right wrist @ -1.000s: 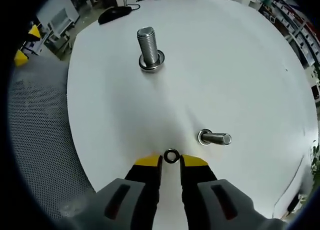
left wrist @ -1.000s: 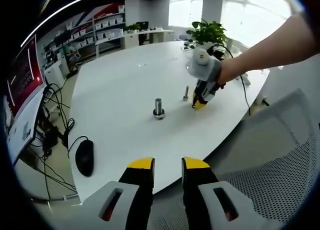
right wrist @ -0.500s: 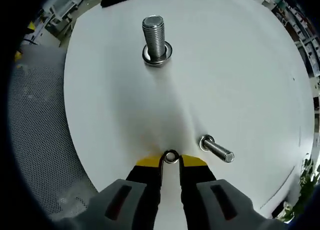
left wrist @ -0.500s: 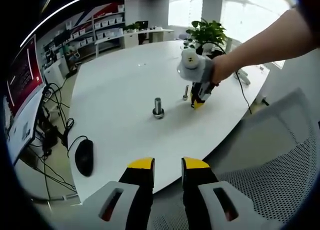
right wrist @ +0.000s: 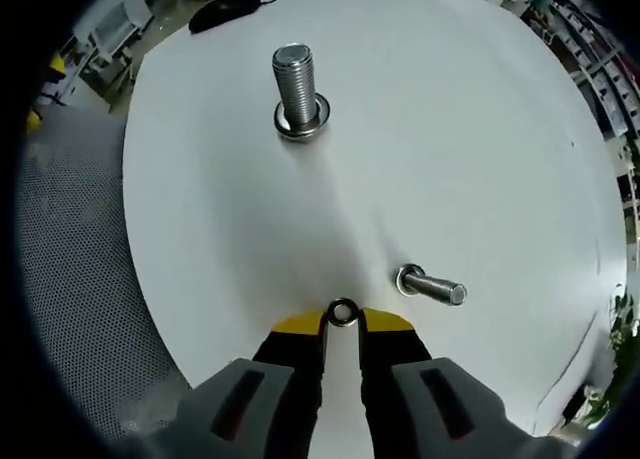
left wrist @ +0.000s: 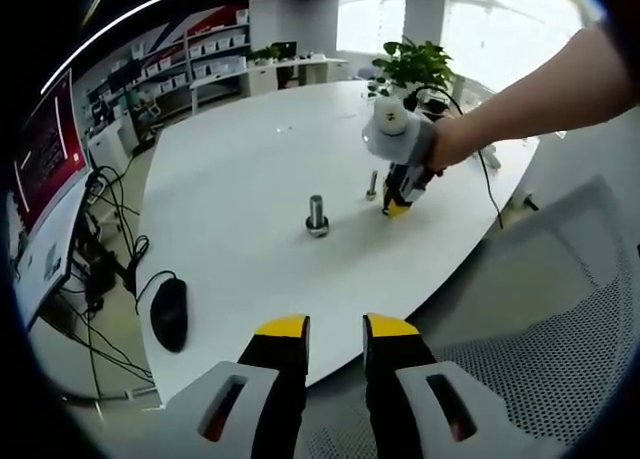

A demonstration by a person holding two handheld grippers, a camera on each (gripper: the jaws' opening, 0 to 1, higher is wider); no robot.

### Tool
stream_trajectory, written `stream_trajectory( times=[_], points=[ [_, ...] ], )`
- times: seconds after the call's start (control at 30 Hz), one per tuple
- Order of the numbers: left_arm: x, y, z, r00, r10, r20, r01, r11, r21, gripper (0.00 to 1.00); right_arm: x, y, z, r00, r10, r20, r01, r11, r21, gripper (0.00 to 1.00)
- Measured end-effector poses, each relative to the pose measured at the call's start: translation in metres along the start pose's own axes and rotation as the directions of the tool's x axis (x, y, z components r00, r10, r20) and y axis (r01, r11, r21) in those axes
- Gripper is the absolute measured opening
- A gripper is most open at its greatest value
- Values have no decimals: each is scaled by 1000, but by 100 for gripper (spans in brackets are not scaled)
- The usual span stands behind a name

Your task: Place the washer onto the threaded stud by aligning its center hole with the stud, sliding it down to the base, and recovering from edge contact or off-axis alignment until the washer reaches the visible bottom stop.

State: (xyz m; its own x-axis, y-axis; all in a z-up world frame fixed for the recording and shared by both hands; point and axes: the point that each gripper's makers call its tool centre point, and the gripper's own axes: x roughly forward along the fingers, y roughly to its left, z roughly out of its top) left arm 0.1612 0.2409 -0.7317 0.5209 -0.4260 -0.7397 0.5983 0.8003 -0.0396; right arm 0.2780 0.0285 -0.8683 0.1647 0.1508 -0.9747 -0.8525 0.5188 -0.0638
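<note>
A small metal washer point(right wrist: 343, 313) is pinched between the yellow tips of my right gripper point(right wrist: 343, 324), held just above the white table point(right wrist: 450, 129). A thin threaded stud point(right wrist: 432, 285) stands a short way to the right of the washer, apart from it. A thicker stud with a washer at its base point(right wrist: 297, 91) stands farther ahead. In the left gripper view, the right gripper point(left wrist: 398, 207) hovers beside the thin stud point(left wrist: 372, 186), with the thick stud point(left wrist: 317, 216) to its left. My left gripper point(left wrist: 335, 327) hangs off the table's near edge, jaws narrowly apart and empty.
A black computer mouse point(left wrist: 169, 314) lies on the table's left edge with cables point(left wrist: 110, 269) beyond it. A mesh office chair point(left wrist: 560, 349) sits at the right. A potted plant point(left wrist: 412, 64) stands at the far end. A person's forearm point(left wrist: 540, 89) reaches in from the right.
The right gripper has shifted slightly with the washer in it, so both studs sit a little differently in its view. The left gripper has stayed put.
</note>
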Motion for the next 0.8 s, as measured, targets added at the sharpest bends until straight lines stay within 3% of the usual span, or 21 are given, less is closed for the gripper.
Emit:
stream_trajectory(
  times=[0.2, 0.33, 0.8],
  points=[
    [0, 0, -1, 1000, -2, -3, 2, 1000, 2, 19, -1, -1, 0, 996, -1, 86, -4, 998, 64, 14],
    [1, 0, -1, 1000, -2, -5, 2, 1000, 0, 19, -1, -2, 0, 994, -4, 110, -7, 995, 97, 14],
    [0, 1, -2, 1000, 3, -7, -3, 1000, -2, 19, -13, -12, 2, 990, -27, 140, 9, 992, 127, 14]
  ],
)
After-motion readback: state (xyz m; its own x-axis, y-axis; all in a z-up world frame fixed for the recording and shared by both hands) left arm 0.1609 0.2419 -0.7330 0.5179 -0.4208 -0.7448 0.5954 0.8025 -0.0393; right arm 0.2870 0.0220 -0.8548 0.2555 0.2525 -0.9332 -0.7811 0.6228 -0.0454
